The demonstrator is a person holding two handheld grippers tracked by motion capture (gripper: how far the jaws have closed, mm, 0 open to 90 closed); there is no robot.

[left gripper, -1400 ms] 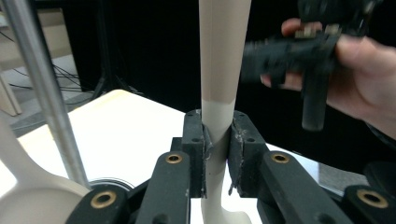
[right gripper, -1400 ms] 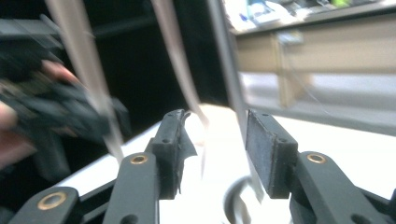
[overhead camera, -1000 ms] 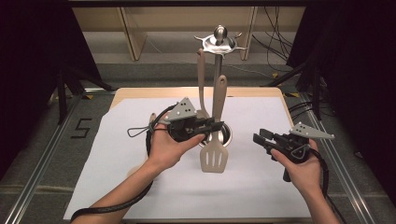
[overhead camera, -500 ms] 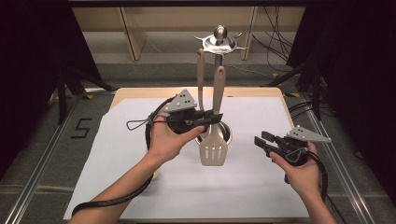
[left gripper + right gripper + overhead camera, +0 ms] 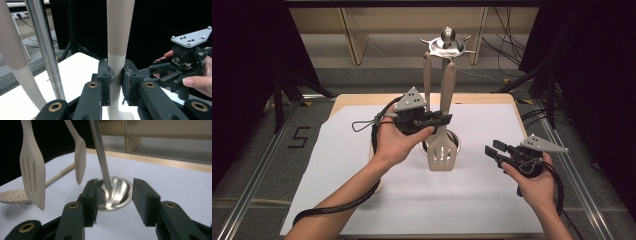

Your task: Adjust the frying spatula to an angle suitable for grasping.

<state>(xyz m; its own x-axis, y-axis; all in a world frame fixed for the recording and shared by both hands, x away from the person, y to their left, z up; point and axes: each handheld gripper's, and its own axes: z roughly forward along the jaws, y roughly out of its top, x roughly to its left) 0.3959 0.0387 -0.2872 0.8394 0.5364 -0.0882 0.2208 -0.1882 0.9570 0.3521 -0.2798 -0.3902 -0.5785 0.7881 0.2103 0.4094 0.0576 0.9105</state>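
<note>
My left claw (image 5: 443, 120) is clamped on the slotted spatula's (image 5: 441, 154) handle, upright beside the rack pole (image 5: 47, 50) and apparently not yet hooked, while my right claw (image 5: 493, 152), just opening, holds nothing.

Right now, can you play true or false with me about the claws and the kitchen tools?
1. The left claw is squeezing the slotted spatula by its handle. True.
2. The right claw is holding a spoon. False: its jaws are apart with nothing between them.
3. The spatula lies flat on the table. False: it hangs upright beside the metal stand.
4. A ladle with little holes lies on the white table cover. True.
</note>
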